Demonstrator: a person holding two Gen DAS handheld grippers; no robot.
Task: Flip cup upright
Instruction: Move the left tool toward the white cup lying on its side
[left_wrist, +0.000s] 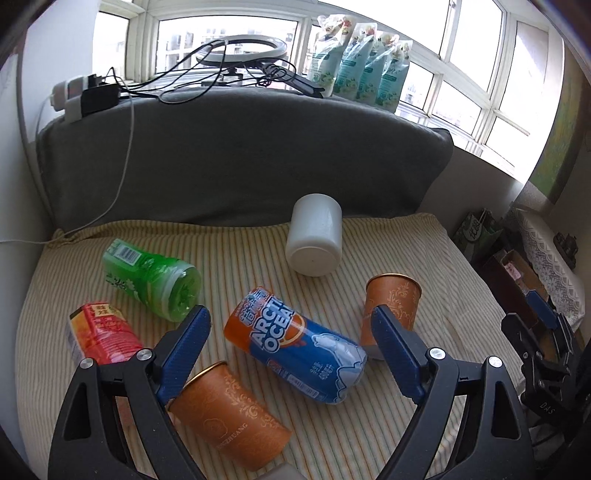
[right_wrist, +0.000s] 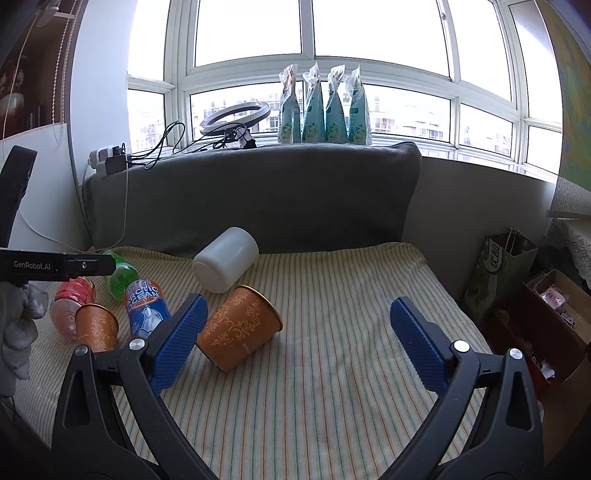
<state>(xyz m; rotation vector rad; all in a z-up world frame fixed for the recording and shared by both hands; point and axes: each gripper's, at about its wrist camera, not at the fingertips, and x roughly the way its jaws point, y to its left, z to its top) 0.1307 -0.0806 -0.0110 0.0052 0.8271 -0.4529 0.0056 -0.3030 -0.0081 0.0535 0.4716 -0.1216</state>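
Two orange paper cups lie on their sides on the striped cushion (right_wrist: 332, 369). One cup (right_wrist: 238, 328) lies just beside my right gripper's left finger; it also shows in the left wrist view (left_wrist: 391, 310) behind my left gripper's right finger. The other cup (left_wrist: 229, 413) lies near my left gripper's left finger and shows in the right wrist view (right_wrist: 96, 326). A white cup (left_wrist: 314, 240) lies on its side at the back, also in the right wrist view (right_wrist: 225, 260). My left gripper (left_wrist: 291, 325) and right gripper (right_wrist: 299, 317) are open and empty.
A blue and orange can (left_wrist: 295, 347), a green bottle (left_wrist: 151, 278) and a red carton (left_wrist: 101, 334) lie on the cushion. A grey backrest (left_wrist: 240, 155) stands behind. Bags and boxes (right_wrist: 554, 314) stand to the right. Cables and a ring light (right_wrist: 236, 118) sit on the sill.
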